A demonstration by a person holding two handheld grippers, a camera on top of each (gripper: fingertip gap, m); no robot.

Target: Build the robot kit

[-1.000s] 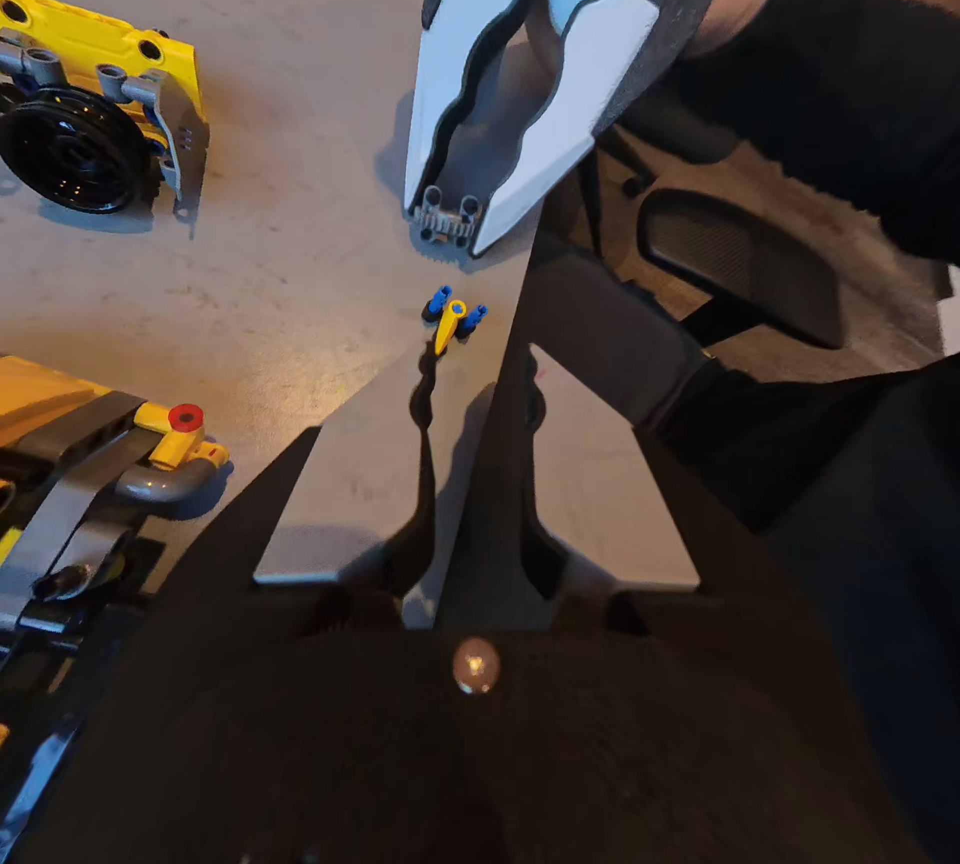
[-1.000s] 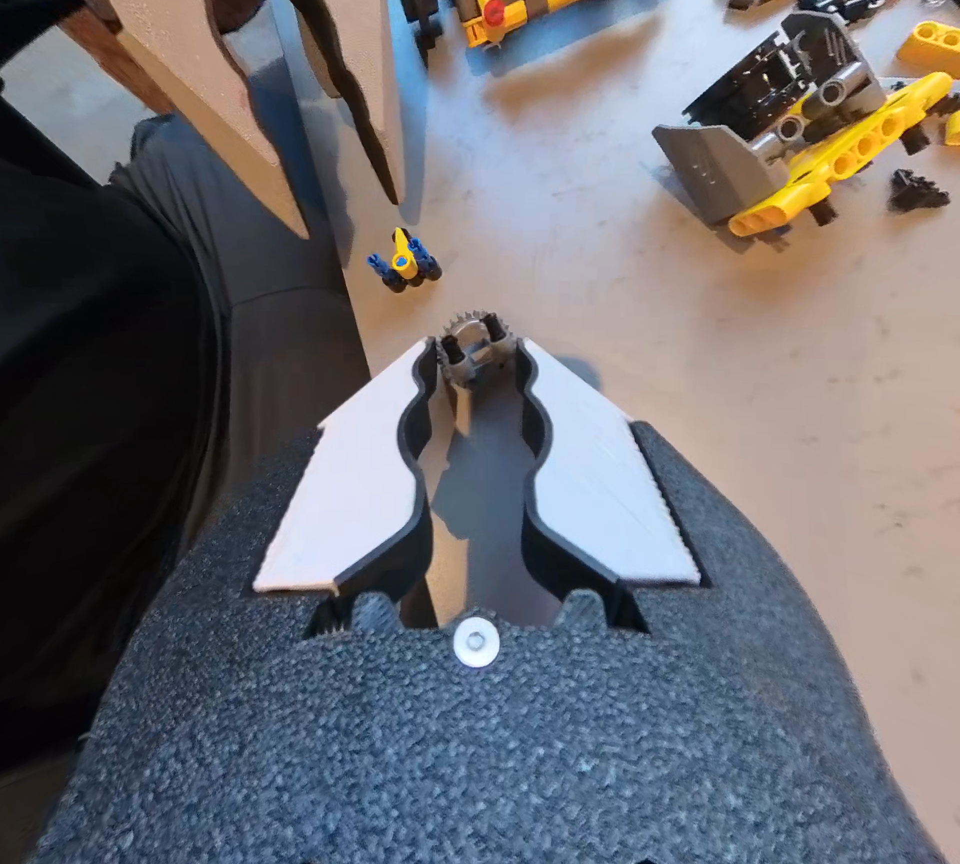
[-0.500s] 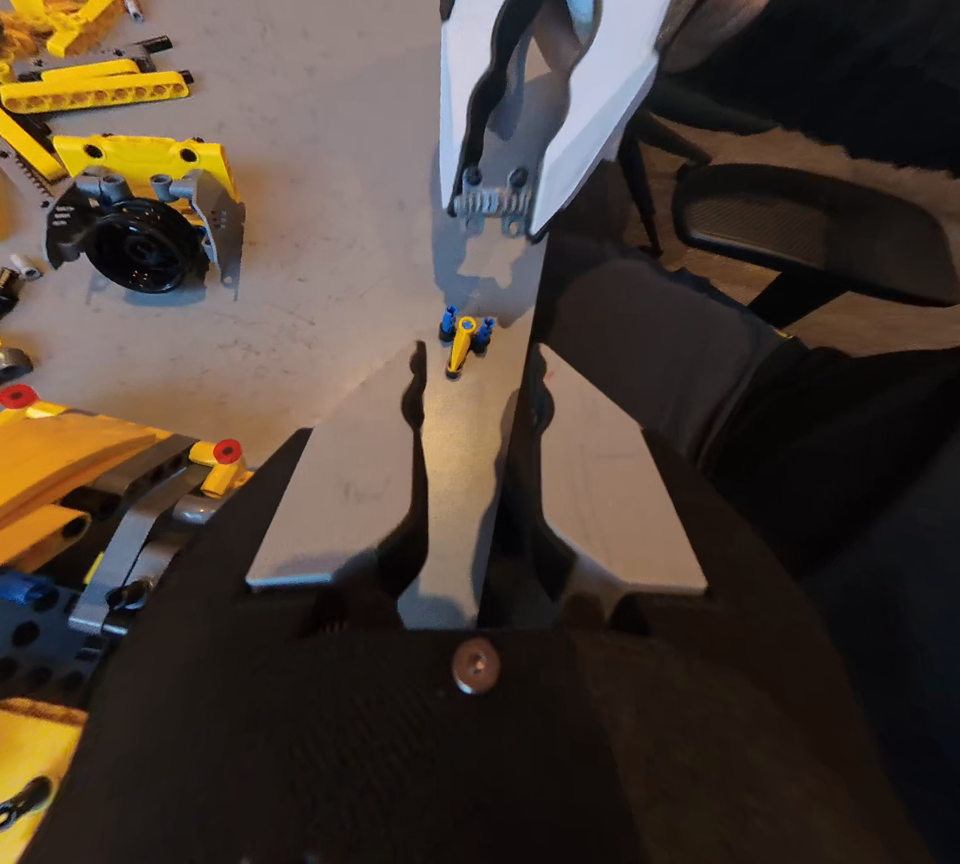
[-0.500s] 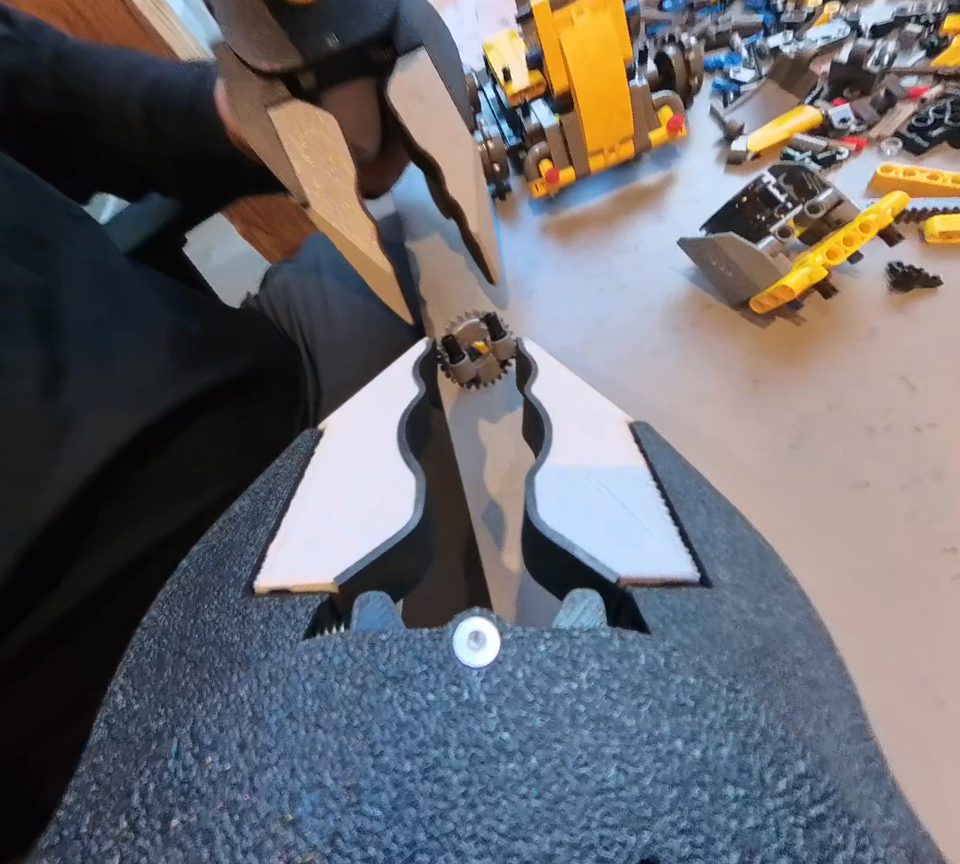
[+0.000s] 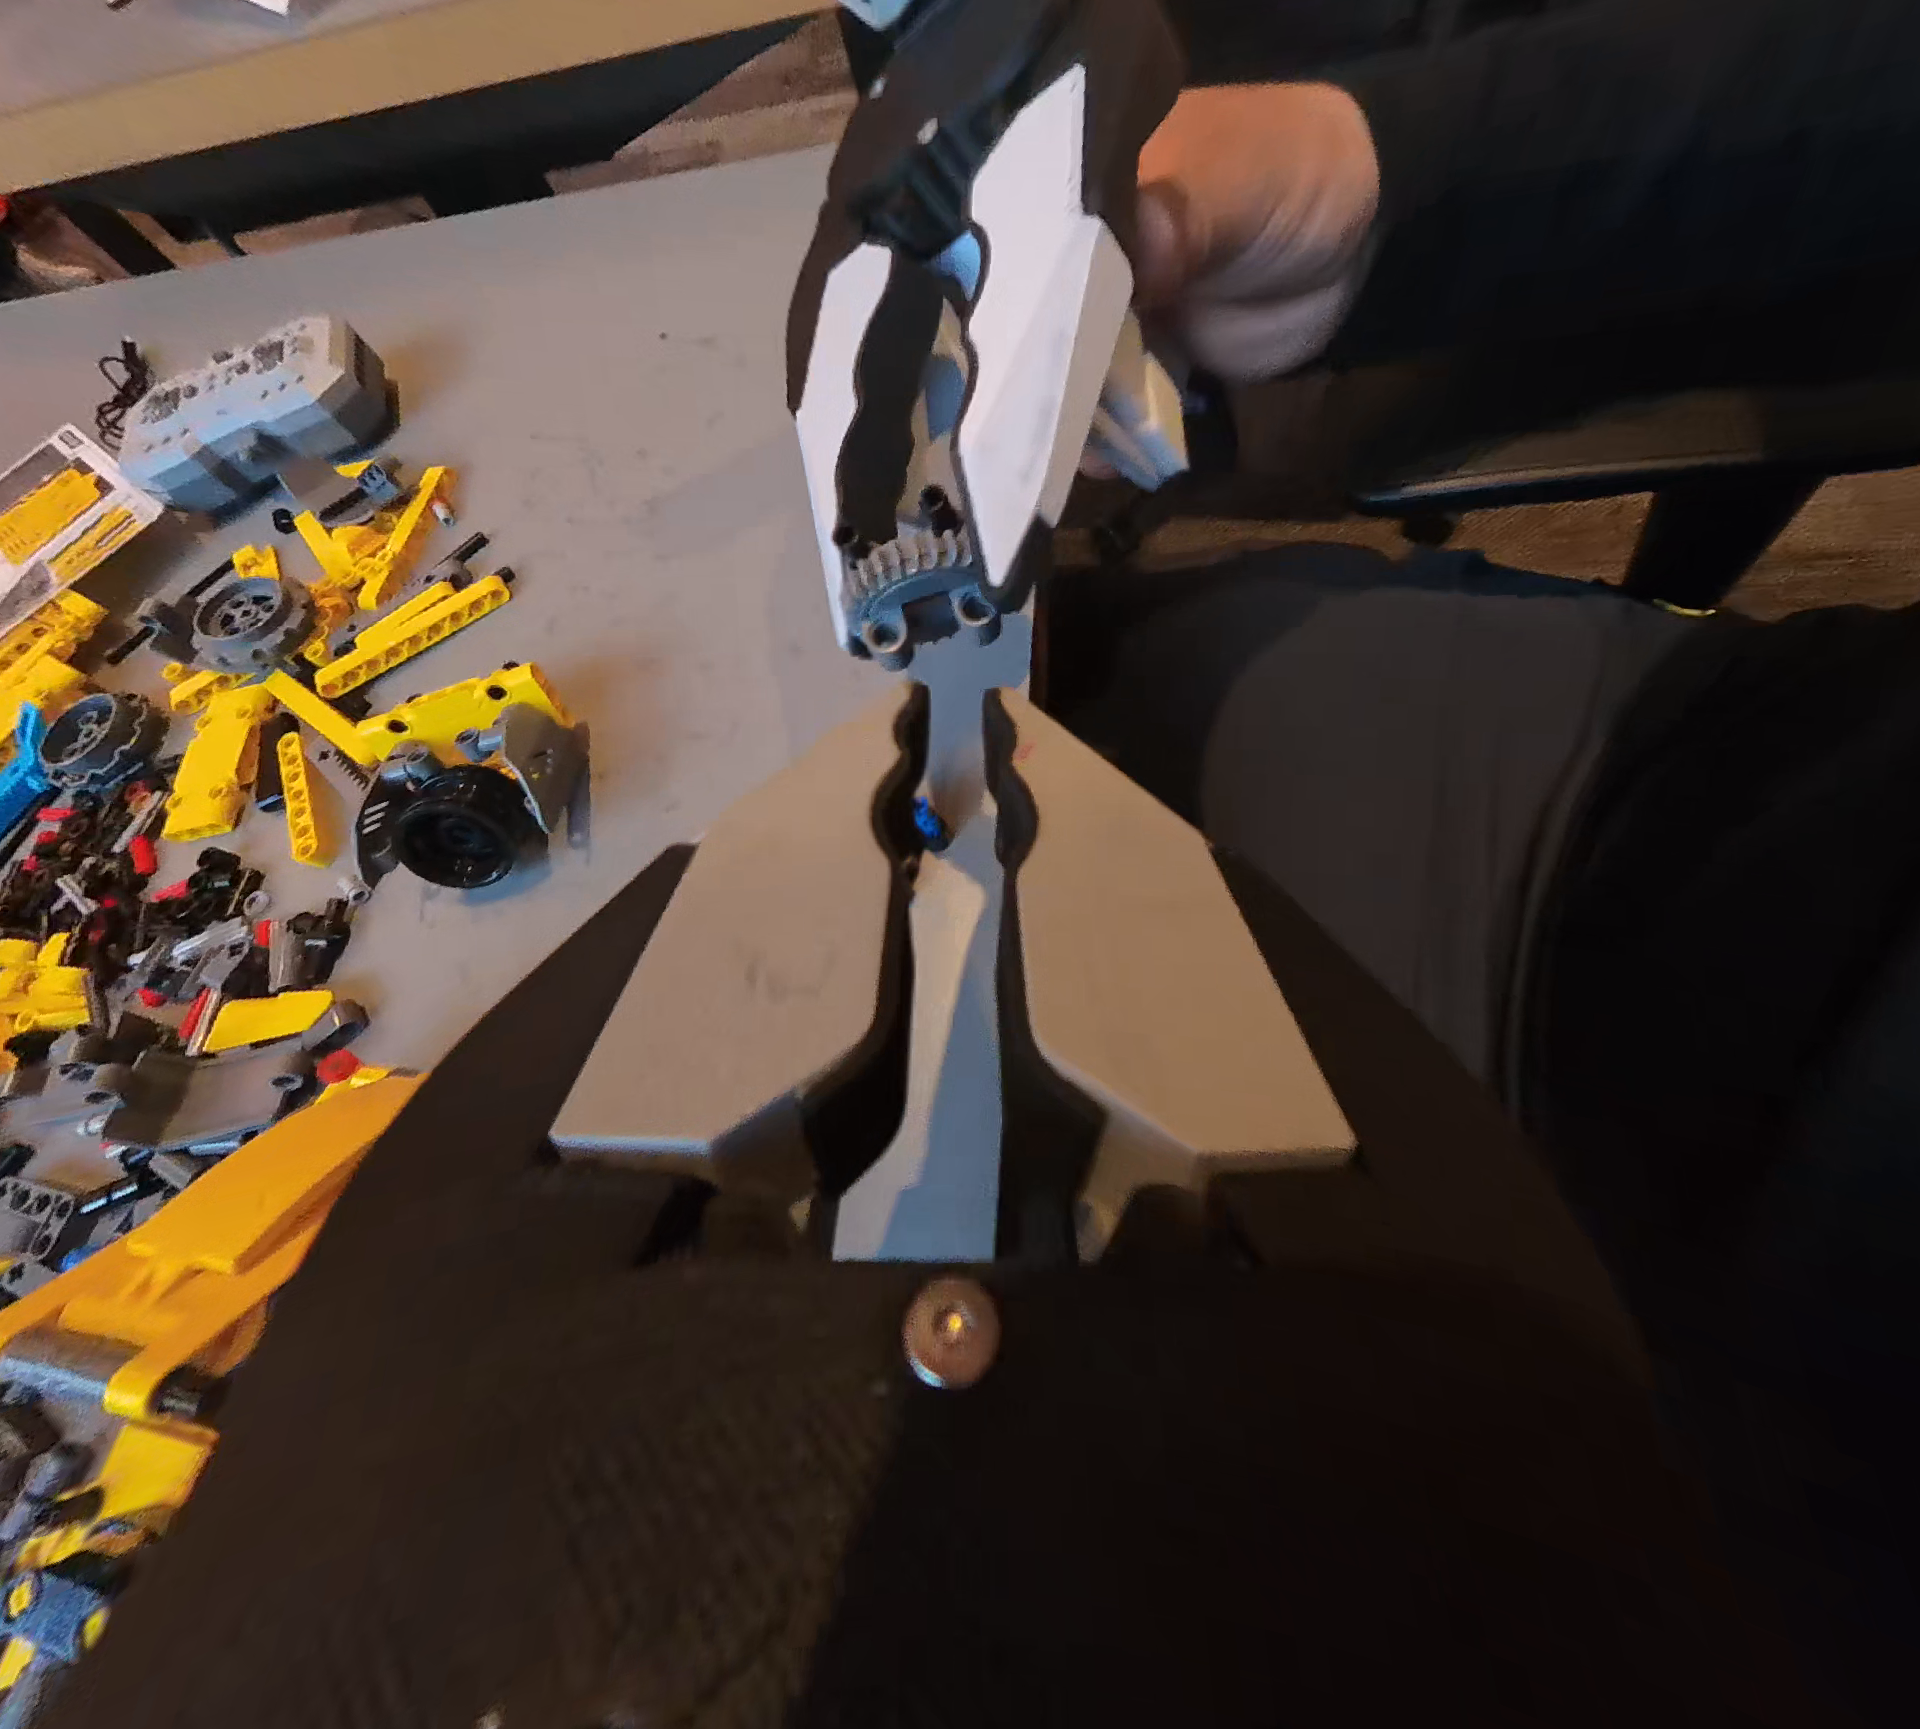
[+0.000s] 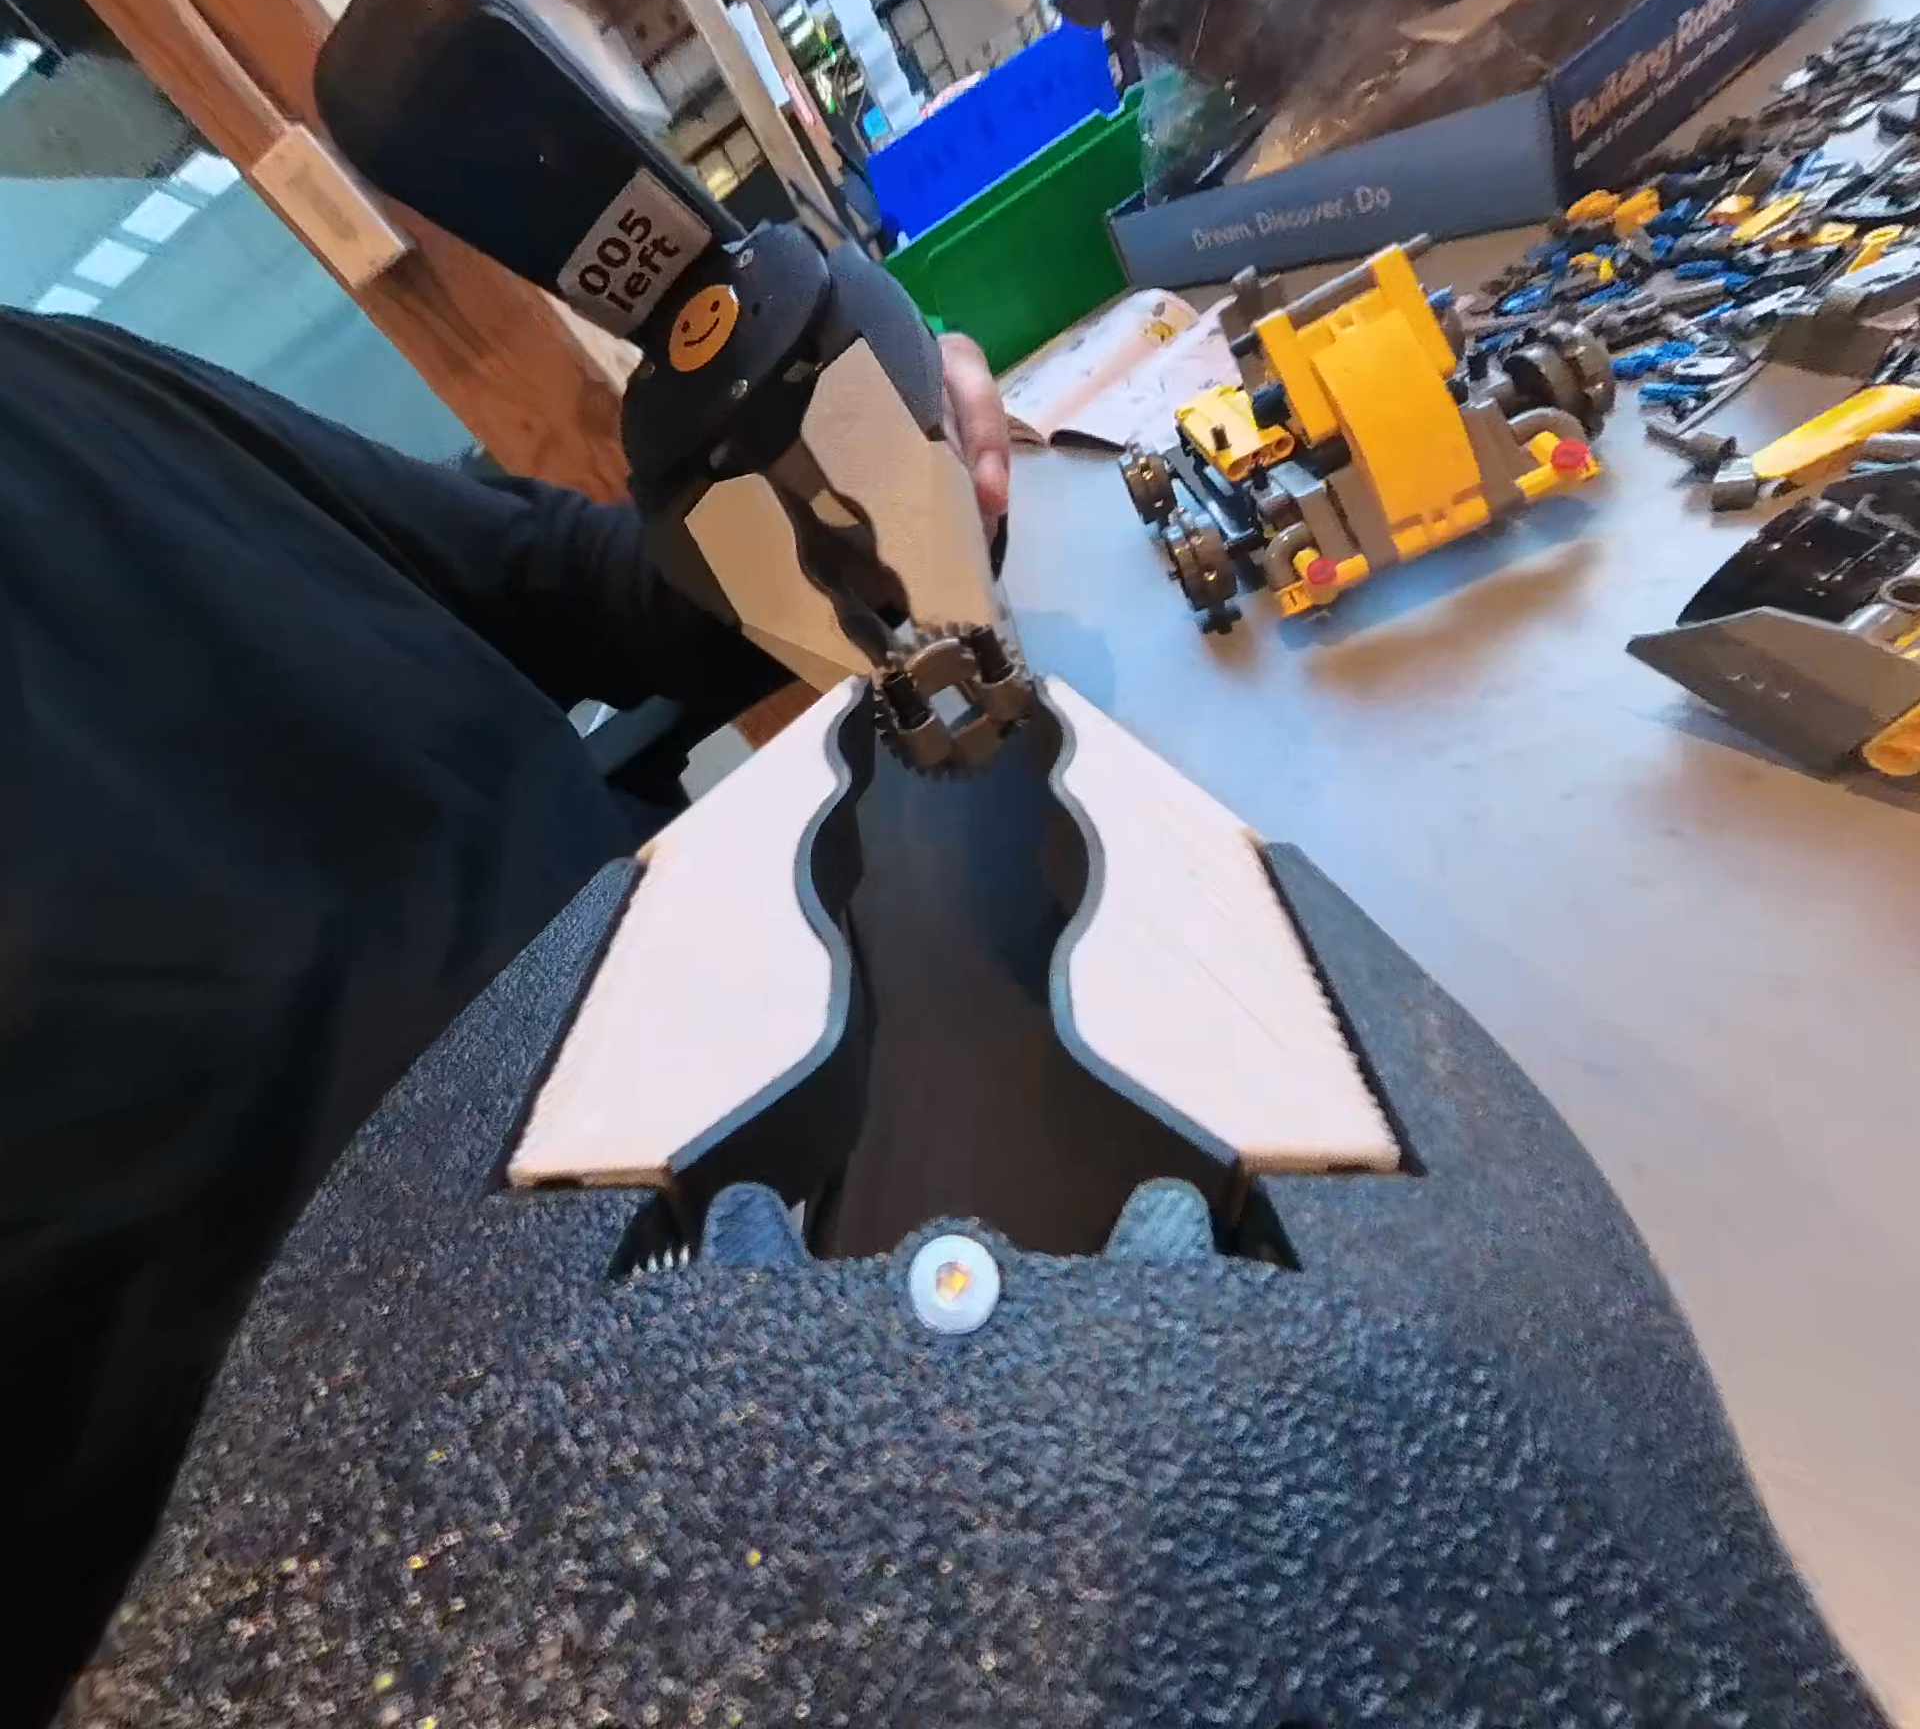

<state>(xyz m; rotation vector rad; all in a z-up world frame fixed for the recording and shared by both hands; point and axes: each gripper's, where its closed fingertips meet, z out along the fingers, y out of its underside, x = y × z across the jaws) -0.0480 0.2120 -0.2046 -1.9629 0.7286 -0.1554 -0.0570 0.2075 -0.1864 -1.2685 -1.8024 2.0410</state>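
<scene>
With table [image 5: 644, 391] edge as landmark: right gripper [image 6: 951, 723] clamps gear [image 6: 951, 715] above it, tilted toward left gripper [image 5: 951, 744] for alignment, I'd guess. Left's jaws narrow; grip unclear. Blue pin [image 5: 928, 819] sits between them.

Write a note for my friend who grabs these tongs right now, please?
Right tongs: shut on a grey gear piece, held in the air near the table edge.
Left tongs: nearly closed, nothing clearly held, tips right by the gear.
A small blue piece shows through their gap; lying or held, I cannot tell.
Yellow vehicle and loose parts sit on the table.
</scene>
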